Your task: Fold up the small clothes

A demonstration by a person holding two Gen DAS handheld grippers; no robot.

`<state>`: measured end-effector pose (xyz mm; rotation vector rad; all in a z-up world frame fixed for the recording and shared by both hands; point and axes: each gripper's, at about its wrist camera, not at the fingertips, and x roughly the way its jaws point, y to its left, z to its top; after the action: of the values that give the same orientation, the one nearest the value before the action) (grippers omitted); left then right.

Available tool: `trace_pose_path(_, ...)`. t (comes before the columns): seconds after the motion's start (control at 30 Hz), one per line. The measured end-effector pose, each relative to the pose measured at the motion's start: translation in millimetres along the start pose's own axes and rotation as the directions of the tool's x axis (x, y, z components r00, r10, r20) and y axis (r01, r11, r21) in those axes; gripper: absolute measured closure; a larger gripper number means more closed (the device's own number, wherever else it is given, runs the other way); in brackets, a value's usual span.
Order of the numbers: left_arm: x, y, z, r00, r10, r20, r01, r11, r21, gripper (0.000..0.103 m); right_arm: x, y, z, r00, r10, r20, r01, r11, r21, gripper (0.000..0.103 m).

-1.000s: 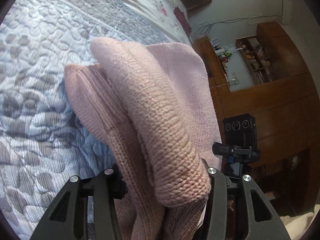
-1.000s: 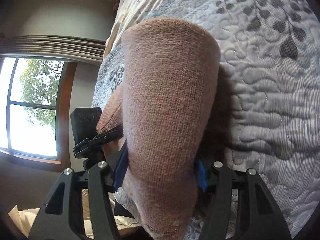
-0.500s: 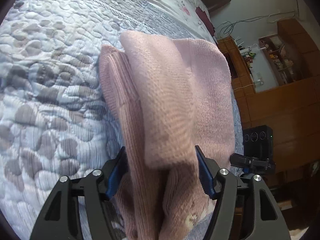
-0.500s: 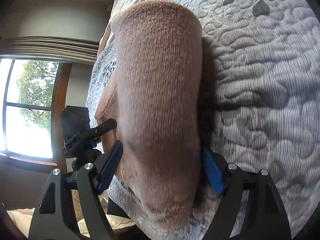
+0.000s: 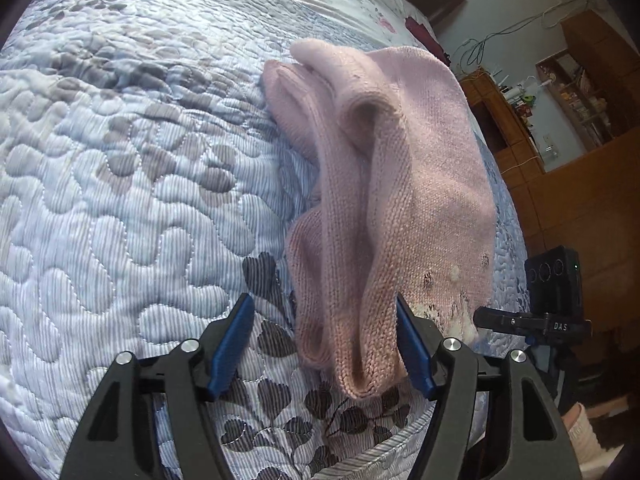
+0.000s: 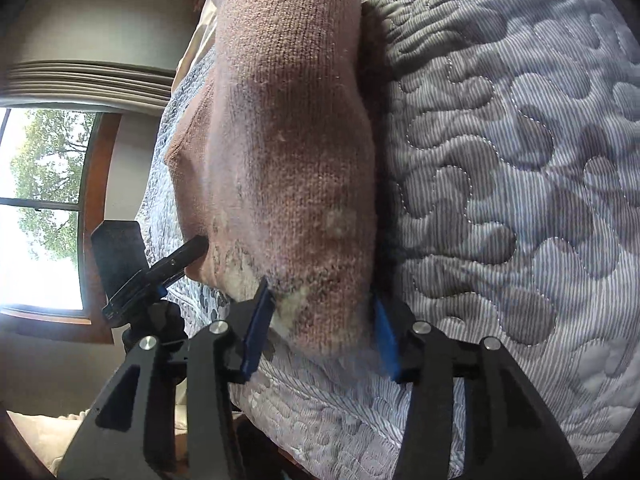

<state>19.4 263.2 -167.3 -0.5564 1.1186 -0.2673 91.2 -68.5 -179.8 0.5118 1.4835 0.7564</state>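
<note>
A: Where's the garment?
B: Pink knit sweater point(image 5: 404, 168), folded into a bundle, lying on the quilted bedspread point(image 5: 120, 200) near the bed's edge.
A: Left gripper point(image 5: 326, 350)?
B: Jaws spread wide, blue pads either side of the sweater's near fold. Right pad touches the knit, left pad clear. Not clamped.
A: Right gripper point(image 6: 322, 330)?
B: Also apart, straddling the sweater's point(image 6: 288, 140) near end; no squeeze visible.
A: Background?
B: Black camera on a mount point(image 5: 554, 296), wooden cabinets point(image 5: 580, 184), window point(image 6: 40, 208).
</note>
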Motion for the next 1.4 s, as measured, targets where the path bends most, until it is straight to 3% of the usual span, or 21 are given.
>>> trace_pose_path(0.1, 1, -6, -1, 1.000, 0.029, -0.007, -0.029, 0.999, 0.026, 0.033, 4, 0, -2, 1.000, -0.014, 0.000, 0.014, 1.000, 0.021, 0.059)
trace_pose_path(0.17, -4, -11, -1, 0.999, 0.051, -0.011, -0.051, 0.998, 0.024, 0.034, 1, 10, -3, 0.999, -0.037, 0.010, 0.037, 0.999, 0.019, 0.053)
trace_pose_path(0.3, -25, -28, -9, 0.992, 0.123, -0.017, -0.122, 0.992, 0.029, 0.035, -18, 35, -24, 0.979, -0.189, 0.074, 0.191, 0.981, -0.027, 0.021)
trace_pose_path(0.4, -46, -39, -22, 0.987, 0.161, -0.001, -0.160, 0.986, 0.038, 0.035, -29, 53, -42, 0.952, -0.280, 0.119, 0.287, 0.957, -0.041, 0.017)
trace_pose_path(0.57, -78, -62, -40, 0.973, 0.229, 0.034, -0.231, 0.972, 0.047, 0.034, -44, 81, -67, 0.890, -0.423, 0.173, 0.438, 0.897, -0.060, 0.013)
trace_pose_path(0.7, -96, -78, -51, 0.953, 0.302, 0.036, -0.304, 0.951, 0.054, 0.032, -53, 102, -85, 0.867, -0.456, 0.202, 0.479, 0.875, -0.078, 0.012)
trace_pose_path(0.8, -111, -92, -59, 0.942, 0.331, 0.053, -0.334, 0.940, 0.068, 0.028, -58, 116, -99, 0.835, -0.504, 0.222, 0.532, 0.843, -0.086, 0.011)
trace_pose_path(1.03, -137, -133, -76, 0.900, 0.426, 0.099, -0.436, 0.886, 0.158, 0.026, -81, 158, -121, 0.807, -0.505, 0.305, 0.551, 0.831, -0.083, 0.007)
trace_pose_path(1.1, -143, -140, -80, 0.894, 0.434, 0.114, -0.448, 0.876, 0.178, 0.025, -85, 168, -126, 0.777, -0.535, 0.332, 0.590, 0.802, -0.090, 0.007)
trace_pose_path(1.2, -153, -147, -84, 0.886, 0.443, 0.137, -0.462, 0.868, 0.180, 0.025, -89, 183, -132, 0.715, -0.594, 0.369, 0.666, 0.739, -0.100, 0.005)
trace_pose_path(1.27, -159, -151, -85, 0.882, 0.447, 0.150, -0.469, 0.866, 0.175, 0.025, -92, 191, -136, 0.688, -0.610, 0.394, 0.693, 0.713, -0.106, 0.005)
trace_pose_path(1.33, -165, -154, -87, 0.876, 0.454, 0.165, -0.478, 0.862, 0.169, 0.025, -95, 195, -139, 0.682, -0.610, 0.403, 0.698, 0.708, -0.109, 0.004)
trace_pose_path(1.4, -169, -157, -87, 0.870, 0.460, 0.176, -0.487, 0.858, 0.165, 0.024, -98, 196, -141, 0.693, -0.599, 0.400, 0.685, 0.720, -0.109, 0.004)
